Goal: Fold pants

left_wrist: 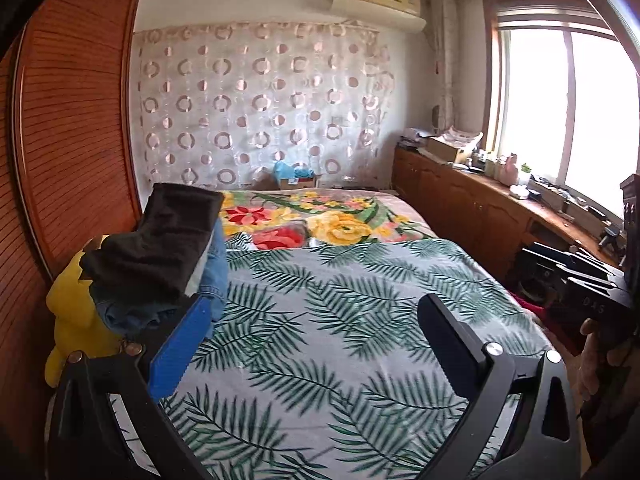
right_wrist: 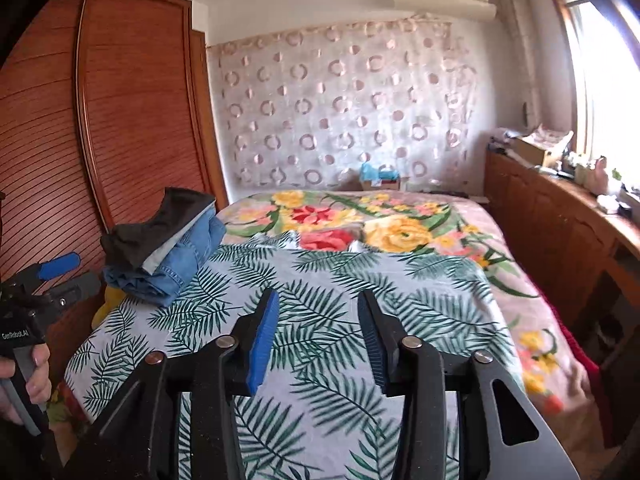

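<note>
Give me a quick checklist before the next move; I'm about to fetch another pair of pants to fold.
1. Left gripper empty, jaws apart: ok.
2. Right gripper empty, jaws apart: ok.
3. Folded stack at the bed's left edge, black piece on top of jeans: ok.
4. Leaf-print sheet bare in front for folding: ok.
5. Next unfolded pants in view: not ok, none visible.
6. Stack steady: cannot tell.

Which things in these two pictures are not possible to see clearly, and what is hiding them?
- Yellow soft toy: left wrist view, mostly covered by the stack of folded clothes; shape unclear.
- Stack's lower layers: both views, under the dark garment; count unclear.
- Right claw: left wrist view, cut by the frame edge.
- Items on the window counter: too small, washed out by window glare.
</note>
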A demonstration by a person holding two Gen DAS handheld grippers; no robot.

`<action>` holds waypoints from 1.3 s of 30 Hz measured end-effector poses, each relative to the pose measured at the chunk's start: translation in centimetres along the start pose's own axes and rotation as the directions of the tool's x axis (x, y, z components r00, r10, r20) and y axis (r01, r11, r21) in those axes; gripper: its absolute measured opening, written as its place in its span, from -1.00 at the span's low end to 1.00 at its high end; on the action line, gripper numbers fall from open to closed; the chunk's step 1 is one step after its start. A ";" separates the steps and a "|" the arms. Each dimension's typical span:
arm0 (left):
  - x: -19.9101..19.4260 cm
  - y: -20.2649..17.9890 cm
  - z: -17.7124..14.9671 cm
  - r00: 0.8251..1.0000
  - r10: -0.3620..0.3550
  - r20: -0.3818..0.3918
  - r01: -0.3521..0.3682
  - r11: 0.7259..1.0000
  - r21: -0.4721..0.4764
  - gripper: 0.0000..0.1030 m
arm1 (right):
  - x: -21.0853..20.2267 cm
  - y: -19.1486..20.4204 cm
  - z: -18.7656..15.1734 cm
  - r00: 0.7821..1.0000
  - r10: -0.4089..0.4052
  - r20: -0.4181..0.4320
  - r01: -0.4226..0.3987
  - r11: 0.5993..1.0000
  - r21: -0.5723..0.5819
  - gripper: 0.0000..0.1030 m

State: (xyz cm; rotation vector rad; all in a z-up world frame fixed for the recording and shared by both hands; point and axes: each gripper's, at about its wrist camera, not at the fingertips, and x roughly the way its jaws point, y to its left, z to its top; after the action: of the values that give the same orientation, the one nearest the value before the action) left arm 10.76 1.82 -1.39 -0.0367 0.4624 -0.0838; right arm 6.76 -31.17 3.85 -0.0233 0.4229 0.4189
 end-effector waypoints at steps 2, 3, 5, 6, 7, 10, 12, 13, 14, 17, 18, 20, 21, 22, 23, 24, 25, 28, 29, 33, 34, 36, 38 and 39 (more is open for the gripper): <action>-0.9 -0.6 0.3 1.000 -0.002 0.011 0.002 1.000 0.008 0.99 | -1.0 0.6 -0.3 1.000 -0.004 0.017 0.004 1.000 -0.004 0.10; -1.2 -0.9 0.4 1.000 -0.003 0.015 0.003 1.000 0.013 0.99 | -1.5 0.9 -0.3 1.000 -0.014 0.024 0.014 1.000 -0.006 0.15; -2.0 -1.3 0.9 1.000 0.000 0.028 -0.001 1.000 0.023 0.99 | -2.4 1.3 -0.6 0.999 -0.023 0.042 0.023 1.000 0.000 0.35; -2.4 -1.5 1.1 0.999 0.004 0.036 -0.005 1.000 0.028 0.99 | -2.8 1.5 -0.7 0.998 -0.030 0.050 0.030 1.000 0.007 0.39; -2.8 -1.7 1.3 0.999 0.005 0.041 -0.006 1.000 0.030 0.99 | -3.1 1.7 -0.8 0.998 -0.034 0.060 0.034 0.999 0.012 0.43; -3.5 -1.8 1.8 0.998 0.013 0.053 -0.015 0.999 0.030 0.99 | -3.8 2.2 -1.2 0.995 -0.059 0.086 0.058 0.998 0.020 0.45; -3.8 -1.9 1.8 0.998 0.010 0.059 -0.011 1.000 0.029 0.99 | -4.0 2.4 -1.7 0.993 -0.064 0.095 0.063 0.998 0.019 0.45; -3.9 -1.9 1.8 0.998 0.009 0.059 -0.011 1.000 0.028 0.99 | -4.0 2.6 -1.9 0.993 -0.064 0.097 0.062 0.998 0.020 0.45; -4.0 -1.9 1.8 0.998 0.008 0.060 -0.010 1.000 0.028 0.99 | -3.8 2.5 -2.1 0.993 -0.064 0.095 0.063 0.998 0.020 0.45; -4.2 -1.9 1.8 0.998 0.007 0.064 -0.009 1.000 0.025 0.99 | -3.5 2.7 -2.4 0.993 -0.069 0.100 0.067 0.998 0.019 0.45; -4.2 -1.9 1.7 0.998 0.006 0.063 -0.008 1.000 0.027 0.99 | -3.4 2.7 -2.4 0.993 -0.069 0.101 0.067 0.998 0.018 0.45; -4.2 -1.9 1.7 0.998 0.009 0.063 -0.010 1.000 0.027 0.99 | -3.4 2.7 -2.5 0.993 -0.069 0.099 0.067 0.998 0.020 0.45; -4.3 -1.9 1.8 0.998 0.009 0.063 -0.010 1.000 0.026 0.99 | -3.4 2.6 -2.5 0.993 -0.070 0.097 0.068 0.997 0.022 0.45; -4.4 -1.9 1.8 0.998 0.010 0.064 -0.011 1.000 0.025 0.99 | -3.4 2.7 -2.6 0.993 -0.071 0.098 0.069 0.997 0.022 0.45; -4.3 -2.0 1.8 0.998 0.011 0.064 -0.013 1.000 0.026 0.99 | -3.4 2.5 -2.6 0.993 -0.072 0.098 0.070 0.997 0.024 0.45; -4.4 -2.0 1.8 0.998 0.014 0.065 -0.016 1.000 0.026 0.99 | -3.5 2.4 -2.7 0.992 -0.072 0.099 0.070 0.997 0.024 0.45; -4.4 -2.1 1.9 0.998 0.016 0.066 -0.018 1.000 0.025 0.99 | -3.6 2.2 -2.6 0.992 -0.072 0.100 0.070 0.997 0.024 0.45; -4.5 -2.2 2.0 0.998 0.021 0.065 -0.023 0.999 0.028 0.99 | -3.7 1.9 -2.5 0.992 -0.076 0.103 0.075 0.997 0.017 0.45; -4.4 -2.2 2.0 0.998 0.021 0.065 -0.022 0.999 0.027 0.99 | -3.8 1.8 -2.5 0.992 -0.077 0.104 0.076 0.997 0.015 0.45; -4.5 -2.2 2.0 0.998 0.020 0.065 -0.022 0.999 0.027 0.99 | -3.8 1.7 -2.4 0.991 -0.077 0.108 0.076 0.997 0.011 0.45; -4.4 -2.2 2.0 0.998 0.019 0.066 -0.021 0.999 0.027 0.99 | -3.8 1.7 -2.3 0.991 -0.076 0.109 0.075 0.997 0.012 0.45; -4.4 -2.2 2.0 0.998 0.021 0.066 -0.023 0.999 0.027 0.99 | -3.7 1.6 -2.3 0.991 -0.077 0.110 0.076 0.997 0.011 0.45; -4.4 -2.2 2.0 0.998 0.020 0.066 -0.021 0.999 0.026 0.99 | -3.7 1.5 -2.4 0.991 -0.077 0.110 0.076 0.997 0.011 0.45; -4.4 -2.2 2.0 0.998 0.019 0.065 -0.021 0.999 0.026 0.99 | -3.6 1.4 -2.4 0.991 -0.074 0.109 0.073 0.997 0.012 0.45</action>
State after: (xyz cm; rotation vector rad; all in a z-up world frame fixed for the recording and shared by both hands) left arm 7.58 0.08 2.46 -0.0085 0.3964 -0.0688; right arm 2.22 -31.52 3.20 -0.0082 0.3146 0.3441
